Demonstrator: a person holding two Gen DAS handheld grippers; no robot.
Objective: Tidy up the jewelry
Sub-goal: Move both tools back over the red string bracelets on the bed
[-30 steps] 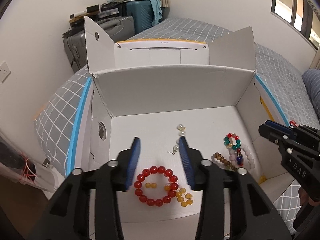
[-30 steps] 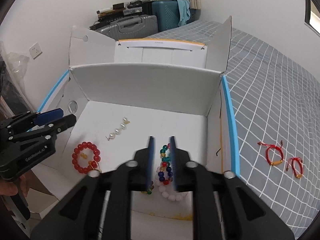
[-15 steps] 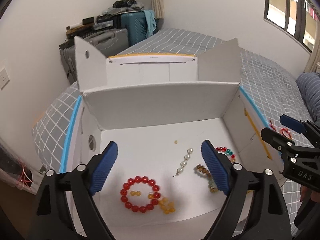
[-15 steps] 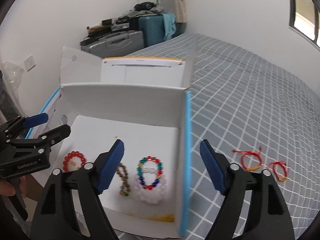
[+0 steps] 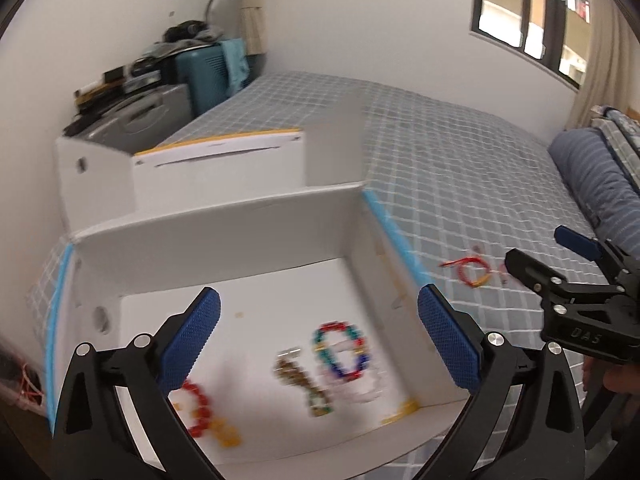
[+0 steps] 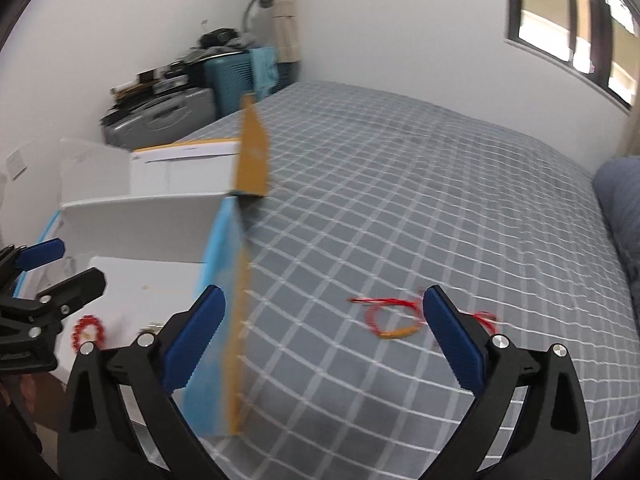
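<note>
Two red cord bracelets (image 6: 394,318) lying flat on the grey checked bed (image 6: 420,200), just right of the white cardboard box (image 5: 224,240) and outside it; the second one (image 6: 482,316) partly hidden behind the right tool's far pad. Right tool (image 6: 324,340) spread wide, empty, aimed over the nearer cord loop and apart from it. Left tool (image 5: 318,344) likewise spread wide and empty, poised over the box floor, where a multicoloured bead bracelet (image 5: 340,346), a brown bead strand (image 5: 306,386) and a red bead bracelet (image 5: 196,406) with yellow beads (image 5: 226,432) beside it already lie. Motion blur in both views, so fine detail of clasps and knots not readable. Judged light and limp: thin cord, likely to sag and dangle once lifted, no stiffness to push against. Soft bedding beneath, so likely to give under the pads; risk of pinching the cover along with the cord. Best hold probably across the loop at the small yellow piece on its near edge, where a firmer bit gives purchase. Not fragile by the look of it, though easily snagged or dropped over the box wall.
</note>
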